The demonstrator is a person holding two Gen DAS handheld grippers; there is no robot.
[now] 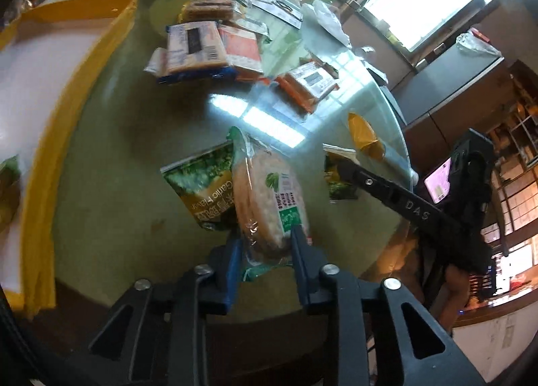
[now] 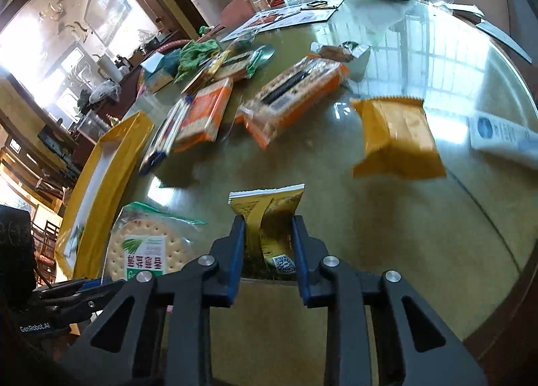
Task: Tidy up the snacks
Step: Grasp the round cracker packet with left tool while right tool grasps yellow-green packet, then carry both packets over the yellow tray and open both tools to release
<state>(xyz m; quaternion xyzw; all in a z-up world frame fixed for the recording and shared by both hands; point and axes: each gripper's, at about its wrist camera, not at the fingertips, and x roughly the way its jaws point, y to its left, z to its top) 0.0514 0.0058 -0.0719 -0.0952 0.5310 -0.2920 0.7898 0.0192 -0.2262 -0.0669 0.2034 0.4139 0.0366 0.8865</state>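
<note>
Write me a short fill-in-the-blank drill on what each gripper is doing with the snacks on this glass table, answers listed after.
1. The left gripper is shut on a clear pack of round ____.
2. The right gripper is shut on a small yellow-green snack packet, and ahead of it on the glass table lies a plain ____ foil pouch.
3. The yellow-rimmed tray with a white floor lies on the ____ side of the left wrist view.

Missing words: crackers; yellow; left
</note>
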